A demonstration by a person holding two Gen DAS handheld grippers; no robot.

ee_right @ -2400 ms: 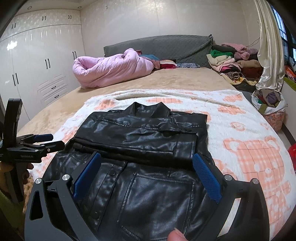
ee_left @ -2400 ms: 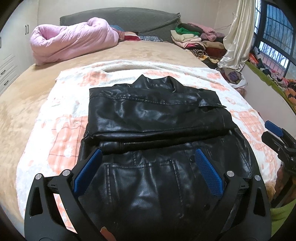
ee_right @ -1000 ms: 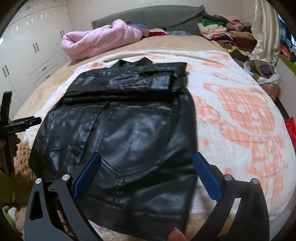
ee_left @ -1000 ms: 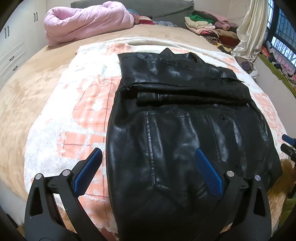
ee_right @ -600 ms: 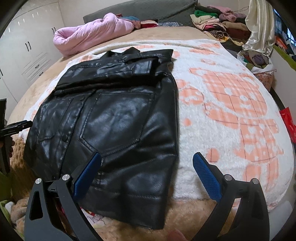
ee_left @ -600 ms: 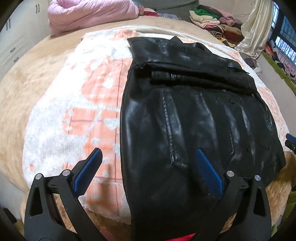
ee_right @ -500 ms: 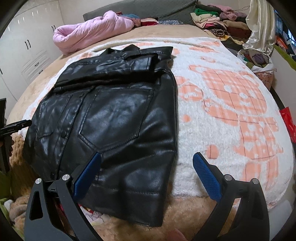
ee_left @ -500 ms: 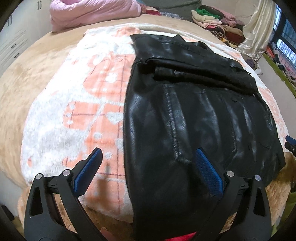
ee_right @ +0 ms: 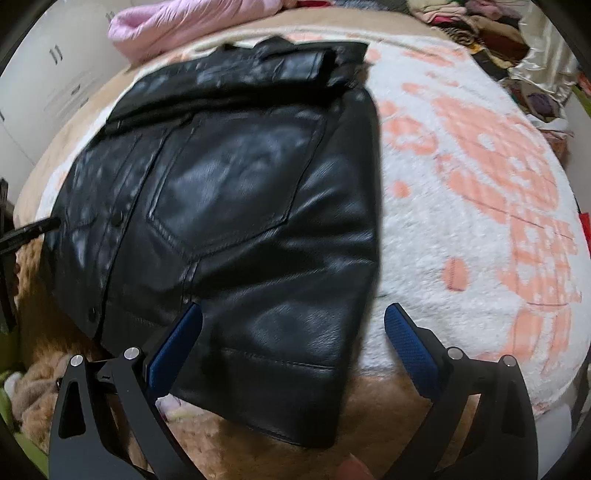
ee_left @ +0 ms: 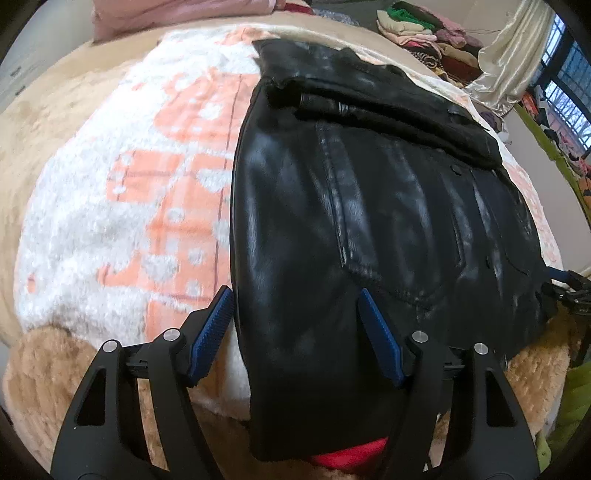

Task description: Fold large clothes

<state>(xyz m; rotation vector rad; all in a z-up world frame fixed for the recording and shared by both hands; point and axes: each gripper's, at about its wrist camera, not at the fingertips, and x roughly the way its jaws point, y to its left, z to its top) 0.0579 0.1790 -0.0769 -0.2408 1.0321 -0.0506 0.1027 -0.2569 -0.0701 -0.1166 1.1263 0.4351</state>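
Note:
A black leather jacket [ee_left: 351,206] lies front-up on a white and orange blanket [ee_left: 140,192], its sleeves folded across the chest near the collar. Its hem hangs over the bed's near edge. My left gripper [ee_left: 295,332] is open, its jaws astride the jacket's left hem corner, low at the bed edge. In the right wrist view the jacket [ee_right: 236,206] fills the middle. My right gripper [ee_right: 293,345] is open, its jaws astride the jacket's right hem corner. Neither gripper holds anything.
A pink quilt [ee_right: 192,22] lies at the head of the bed. Folded clothes [ee_left: 417,26] are stacked at the far right by a curtain [ee_left: 506,62]. A tan plush cover [ee_left: 48,369] wraps the bed's edge. White wardrobes [ee_right: 55,70] stand at left.
Both grippers have dropped and drawn back to the jacket's hem at the near bed edge, the left one to the left corner, the right one to the right. The left jaws have narrowed.

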